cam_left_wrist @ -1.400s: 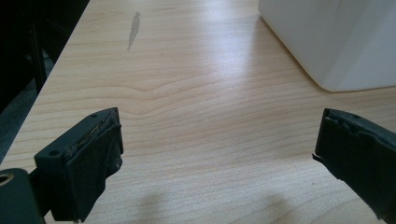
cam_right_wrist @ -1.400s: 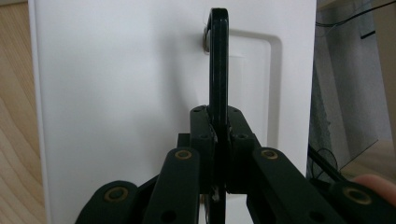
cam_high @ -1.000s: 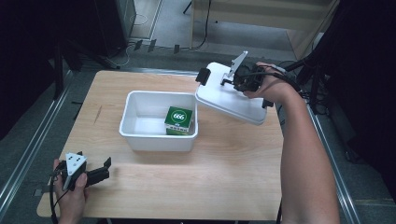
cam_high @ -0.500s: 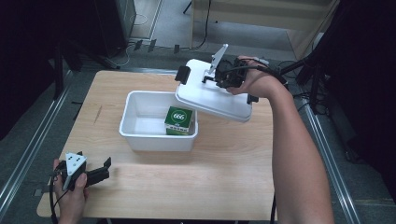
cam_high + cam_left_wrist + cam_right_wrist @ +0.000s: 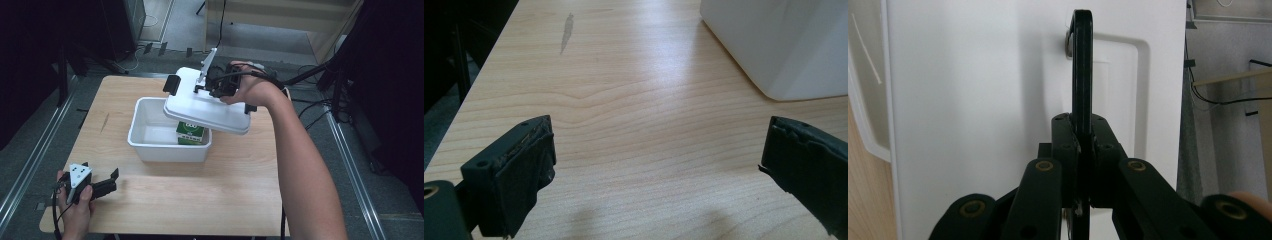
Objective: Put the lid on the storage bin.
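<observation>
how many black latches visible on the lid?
2. One latch sits at the far-left end of the white lid, one at the right edge near the hand. None seen elsewhere; the underside is hidden.

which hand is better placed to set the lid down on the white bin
Right. The right gripper is shut on the handle of the lid, held tilted over the white bin. The left gripper rests open near the table's front corner.
</observation>
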`<state>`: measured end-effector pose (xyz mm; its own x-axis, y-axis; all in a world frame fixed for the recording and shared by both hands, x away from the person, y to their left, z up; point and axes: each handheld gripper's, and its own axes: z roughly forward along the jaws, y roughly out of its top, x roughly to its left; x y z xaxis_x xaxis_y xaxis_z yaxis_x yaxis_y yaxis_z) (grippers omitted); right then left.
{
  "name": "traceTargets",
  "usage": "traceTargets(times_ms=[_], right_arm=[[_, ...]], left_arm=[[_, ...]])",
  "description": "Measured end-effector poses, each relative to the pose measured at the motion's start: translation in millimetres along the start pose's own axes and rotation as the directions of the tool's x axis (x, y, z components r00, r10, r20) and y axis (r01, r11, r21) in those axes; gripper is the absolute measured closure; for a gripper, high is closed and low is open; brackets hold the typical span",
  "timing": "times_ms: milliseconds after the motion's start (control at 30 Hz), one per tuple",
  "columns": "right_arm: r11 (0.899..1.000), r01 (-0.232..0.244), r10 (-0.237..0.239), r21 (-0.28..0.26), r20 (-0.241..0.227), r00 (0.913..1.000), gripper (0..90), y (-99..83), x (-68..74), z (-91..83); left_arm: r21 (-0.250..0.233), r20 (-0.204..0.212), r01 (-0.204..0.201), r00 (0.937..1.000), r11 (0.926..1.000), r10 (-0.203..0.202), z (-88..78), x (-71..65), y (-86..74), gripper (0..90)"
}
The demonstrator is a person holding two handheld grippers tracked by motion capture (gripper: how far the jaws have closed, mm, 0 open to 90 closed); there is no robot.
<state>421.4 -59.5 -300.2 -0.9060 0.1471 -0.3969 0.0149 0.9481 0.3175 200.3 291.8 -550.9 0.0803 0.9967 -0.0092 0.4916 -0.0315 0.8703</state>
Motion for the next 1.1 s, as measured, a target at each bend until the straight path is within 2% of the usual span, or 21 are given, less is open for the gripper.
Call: traceTargets(times_ms=[400, 1100], right_arm=[[0.999, 0.048, -0.048, -0.007, -0.023, 0.9986, 85.4, 27.4, 16.6, 10.6], [0.997, 0.078, -0.078, -0.009, -0.072, 0.9943, 85.4, 47.9, 32.7, 23.7]], left_arm=[[-0.002, 0.003, 0.004, 1.0000, 1.0000, -0.004, 0.0, 0.6, 0.0, 1.6], [0.000, -0.001, -0.001, 1.0000, 1.0000, 0.001, 0.2, 0.7, 0.5, 1.6]])
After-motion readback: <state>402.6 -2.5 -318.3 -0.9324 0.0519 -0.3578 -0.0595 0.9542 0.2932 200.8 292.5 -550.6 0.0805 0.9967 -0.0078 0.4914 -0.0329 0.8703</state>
